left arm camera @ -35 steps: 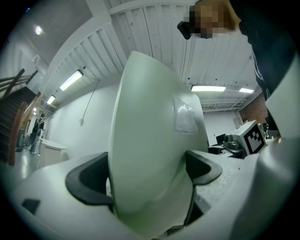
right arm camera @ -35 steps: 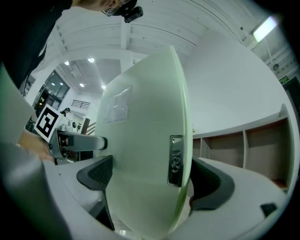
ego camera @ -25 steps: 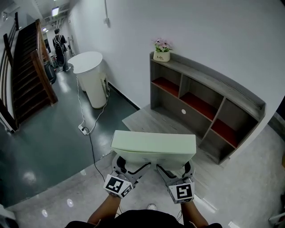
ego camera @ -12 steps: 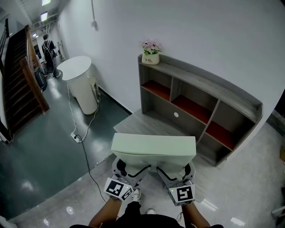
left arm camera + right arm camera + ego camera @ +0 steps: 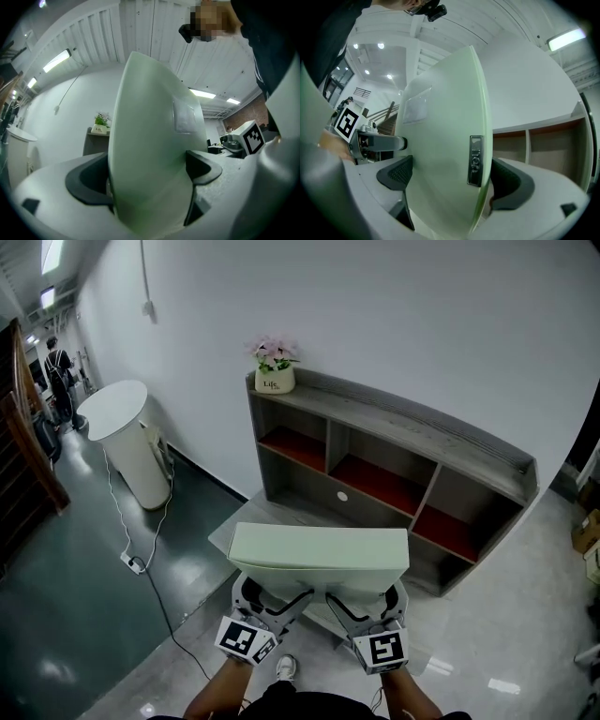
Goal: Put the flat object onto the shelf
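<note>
**Item: flat object** [image 5: 319, 554]. Pale green slab with smooth, glossy faces. One face carries a small metal badge [image 5: 475, 161], the other a clear label [image 5: 183, 115]. It is carried roughly level in front of the person, above the floor, short of the shelf and not touching it.

**Hold.** The left gripper [image 5: 270, 596] and right gripper [image 5: 361, 601] both take the near long edge, set apart from each other. In each gripper view the jaws are clamped on the slab, one dark pad on each face. The right pair sits just beside the badge.

**Handling (judged).**
- Stiff, with no sag showing.
- The slick faces may slip in the pads.
- The badge suggests a device, so treat it as fragile and of moderate weight.
- Gripped on one edge only, the far side will want to droop, so keep both grips firm and level.

**Destination: shelf** [image 5: 427, 434]. Grey, against the white wall, with open compartments that have red floors. The top board is bare apart from a flower pot [image 5: 274, 381] at its left end.

**In the way.**
- A low grey platform [image 5: 248, 518] lies on the floor between the person and the shelf.
- The pot takes up the left end of the top board.

**Nearby.**
- A cable [image 5: 150, 545] and power strip [image 5: 133, 563] lie on the floor to the left.
- A white round stand [image 5: 127, 446] is well to the left.
- A cardboard box [image 5: 587, 531] sits at the far right.
</note>
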`<state>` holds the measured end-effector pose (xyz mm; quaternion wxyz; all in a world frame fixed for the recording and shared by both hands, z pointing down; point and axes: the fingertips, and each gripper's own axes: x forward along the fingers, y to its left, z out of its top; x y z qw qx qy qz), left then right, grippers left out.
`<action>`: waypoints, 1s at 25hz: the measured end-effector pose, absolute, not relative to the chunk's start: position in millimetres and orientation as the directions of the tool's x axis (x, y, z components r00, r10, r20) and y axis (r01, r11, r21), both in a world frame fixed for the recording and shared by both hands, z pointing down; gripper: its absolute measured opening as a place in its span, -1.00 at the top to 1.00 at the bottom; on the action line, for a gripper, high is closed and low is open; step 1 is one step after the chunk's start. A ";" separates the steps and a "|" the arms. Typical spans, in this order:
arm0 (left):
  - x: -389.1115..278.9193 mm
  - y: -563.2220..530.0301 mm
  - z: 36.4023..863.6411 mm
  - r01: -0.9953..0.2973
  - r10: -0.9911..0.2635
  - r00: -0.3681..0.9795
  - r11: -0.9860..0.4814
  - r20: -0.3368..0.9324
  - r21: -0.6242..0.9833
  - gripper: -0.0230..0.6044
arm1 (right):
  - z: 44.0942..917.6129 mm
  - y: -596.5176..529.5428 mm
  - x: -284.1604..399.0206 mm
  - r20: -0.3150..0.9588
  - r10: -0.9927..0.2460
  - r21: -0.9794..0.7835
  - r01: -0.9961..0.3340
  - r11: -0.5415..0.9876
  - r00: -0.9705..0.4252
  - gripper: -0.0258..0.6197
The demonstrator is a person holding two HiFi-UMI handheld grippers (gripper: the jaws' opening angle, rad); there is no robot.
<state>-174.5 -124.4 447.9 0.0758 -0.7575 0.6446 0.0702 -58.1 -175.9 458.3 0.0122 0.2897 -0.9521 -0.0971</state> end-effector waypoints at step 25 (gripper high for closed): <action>-182.7 -249.0 438.8 -0.863 -0.839 0.500 -0.504 -0.216 -0.039 -0.67 | 448.4 -257.0 -55.7 -0.086 -0.817 0.191 -0.814 0.548 -0.570 -0.64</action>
